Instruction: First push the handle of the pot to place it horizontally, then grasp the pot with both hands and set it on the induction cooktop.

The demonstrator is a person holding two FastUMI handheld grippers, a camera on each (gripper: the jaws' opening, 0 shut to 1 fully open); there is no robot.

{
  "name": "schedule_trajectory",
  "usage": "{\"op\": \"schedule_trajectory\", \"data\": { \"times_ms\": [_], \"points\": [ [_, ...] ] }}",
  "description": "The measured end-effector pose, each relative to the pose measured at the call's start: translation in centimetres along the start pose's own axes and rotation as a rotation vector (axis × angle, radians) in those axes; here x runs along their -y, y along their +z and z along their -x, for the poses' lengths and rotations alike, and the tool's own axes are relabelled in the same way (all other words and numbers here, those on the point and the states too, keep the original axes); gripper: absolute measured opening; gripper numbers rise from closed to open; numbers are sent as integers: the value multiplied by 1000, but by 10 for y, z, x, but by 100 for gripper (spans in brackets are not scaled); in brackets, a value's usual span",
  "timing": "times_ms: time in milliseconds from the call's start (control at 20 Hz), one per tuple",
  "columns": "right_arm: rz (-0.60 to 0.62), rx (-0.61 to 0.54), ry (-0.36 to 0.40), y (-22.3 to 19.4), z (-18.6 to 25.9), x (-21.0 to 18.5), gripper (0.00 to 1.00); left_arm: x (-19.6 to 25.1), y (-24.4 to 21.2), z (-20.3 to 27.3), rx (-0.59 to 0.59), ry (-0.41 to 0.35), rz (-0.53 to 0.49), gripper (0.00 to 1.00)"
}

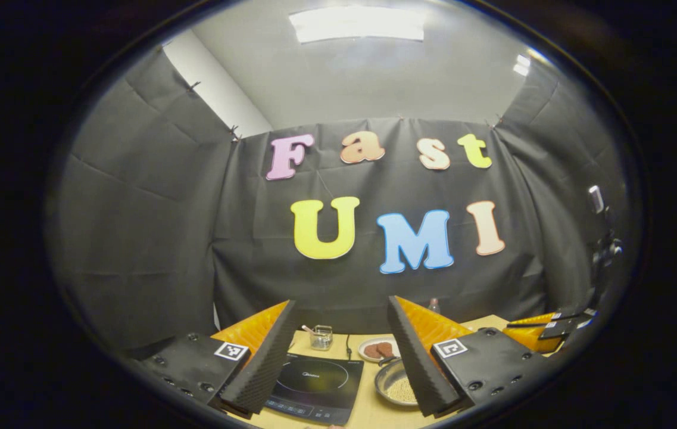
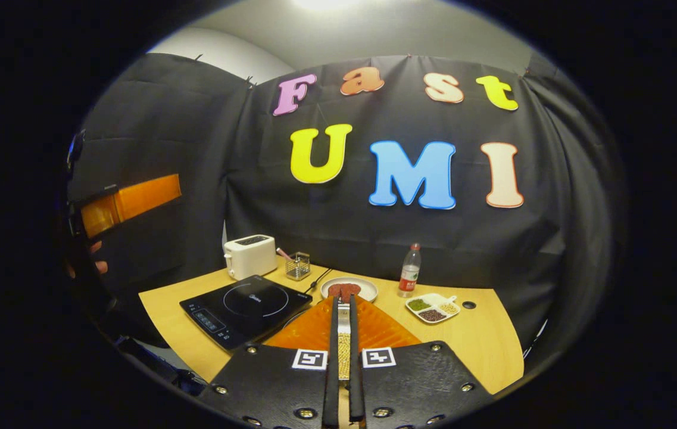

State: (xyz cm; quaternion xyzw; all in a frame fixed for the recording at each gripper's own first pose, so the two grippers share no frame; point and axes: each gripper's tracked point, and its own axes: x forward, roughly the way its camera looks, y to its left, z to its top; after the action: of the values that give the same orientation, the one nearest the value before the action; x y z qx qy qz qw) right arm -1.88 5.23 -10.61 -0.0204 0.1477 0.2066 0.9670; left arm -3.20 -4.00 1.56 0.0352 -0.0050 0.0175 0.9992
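Your left gripper [image 1: 338,333] is held above the near edge of a light wooden table [image 2: 487,339], its two fingers spread wide apart with nothing between them. Through that gap, in the left gripper view, you see the black induction cooktop [image 1: 315,387] lying flat on the table, and just to its right the metal pot [image 1: 396,384], round and shallow, with pale grains inside. The pot stands on the tabletop beside the cooktop, not on it; the inner finger of your left gripper hides its right side, and its handle cannot be made out clearly.

Your right gripper [image 2: 343,322] points across the same table with its fingers drawn nearly together, leaving a thin slit through which a strip of the pot's grains shows; whether the fingers press on anything cannot be told.

In the right gripper view the cooktop sits left of centre, a white toaster [image 2: 249,255] behind it against the cloth wall. A small glass holder [image 2: 298,266] with a pink utensil stands beside the toaster. Farther right are a plate with brown patties [image 2: 349,289], a clear plastic bottle [image 2: 409,271] standing upright, and a divided white dish [image 2: 433,307] of mixed beans.
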Motion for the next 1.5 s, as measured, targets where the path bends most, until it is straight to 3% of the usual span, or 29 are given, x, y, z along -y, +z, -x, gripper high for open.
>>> {"op": "schedule_trajectory", "data": {
  "times_ms": [500, 650, 800, 850, 900, 1100, 1150, 1500],
  "points": [
    [31, -254, 98, -93, -28, -7, 7, -10, -2, 8, -21, 44, -17, 100],
    [16, -330, 122, -118, -32, -9, 7, -16, -3, 13, -27, 62, -23, 94],
    [9, -407, 161, -142, -35, -12, 7, -19, -7, 16, -36, 82, -31, 100],
    [5, -430, 172, -150, -35, -14, 7, -20, -6, 18, -39, 89, -34, 94],
    [1, -453, 185, -156, -35, -15, 7, -20, -8, 20, -42, 95, -37, 100],
    [-5, -543, 219, -186, -32, -19, 7, -14, -15, 24, -57, 117, -43, 94],
    [-3, -558, 224, -192, -31, -18, 7, -11, -18, 25, -63, 120, -43, 100],
    [6, -612, 236, -214, -27, 4, 4, 20, -30, 29, -70, 148, -25, 94]
  ]
}}
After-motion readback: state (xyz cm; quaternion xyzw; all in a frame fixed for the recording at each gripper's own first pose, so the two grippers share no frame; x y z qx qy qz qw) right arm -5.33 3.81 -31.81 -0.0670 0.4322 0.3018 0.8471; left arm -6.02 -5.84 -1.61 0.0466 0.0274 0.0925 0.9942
